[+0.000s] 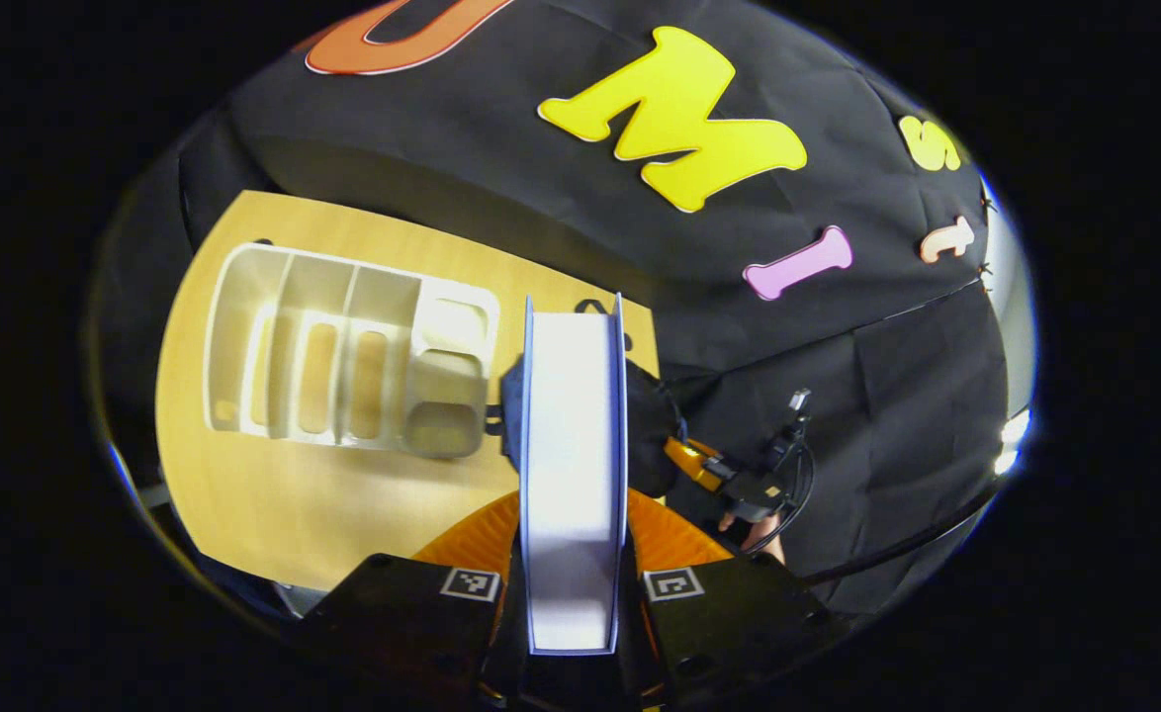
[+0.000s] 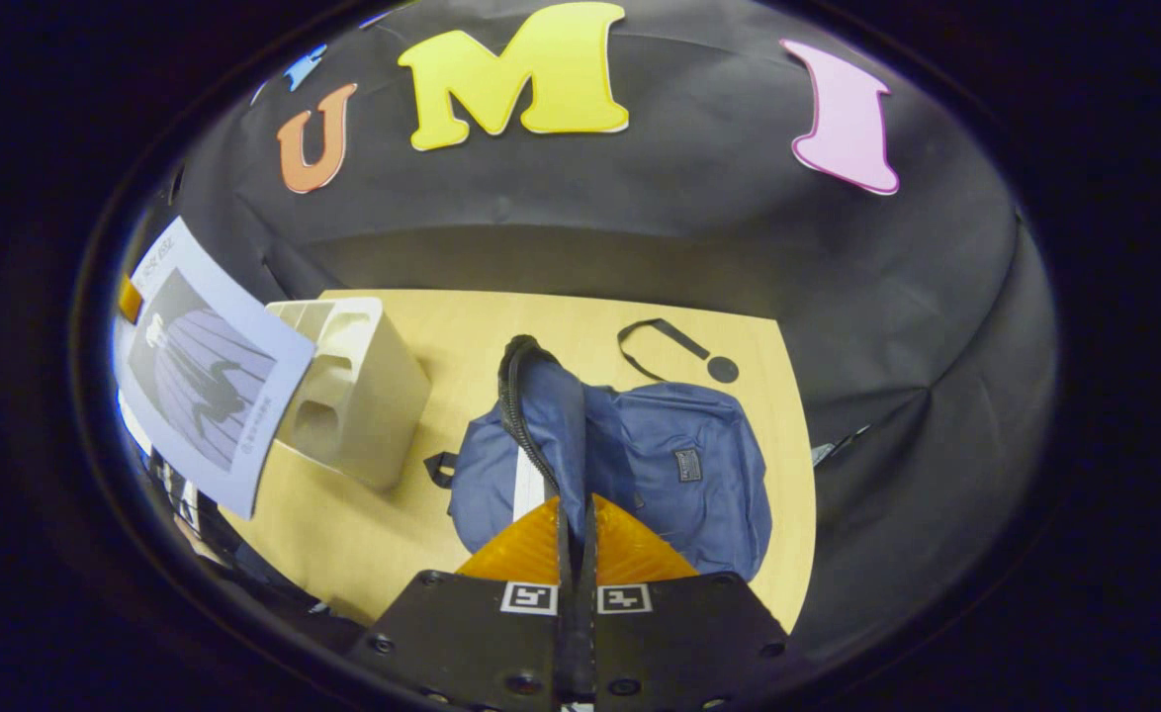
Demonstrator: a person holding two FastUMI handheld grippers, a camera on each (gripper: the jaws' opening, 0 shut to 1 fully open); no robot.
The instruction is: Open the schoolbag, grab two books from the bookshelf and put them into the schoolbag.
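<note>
The left gripper [image 1: 573, 583] clenches a book [image 1: 573, 465], page edges up. The right gripper [image 2: 577, 554] pinches the blue schoolbag [image 2: 640, 465] flap; its small label is unreadable.

I see a pale wooden desk [image 2: 363, 534] with a loose black strap [image 2: 662, 348] lying near its far edge.

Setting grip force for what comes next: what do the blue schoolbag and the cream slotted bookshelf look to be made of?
Blue schoolbag: soft woven fabric, matte; it creases and sags, probably nylon or canvas. Cream slotted bookshelf: rigid moulded plastic, smooth with slight sheen, judging by its rounded one-piece dividers.
</note>
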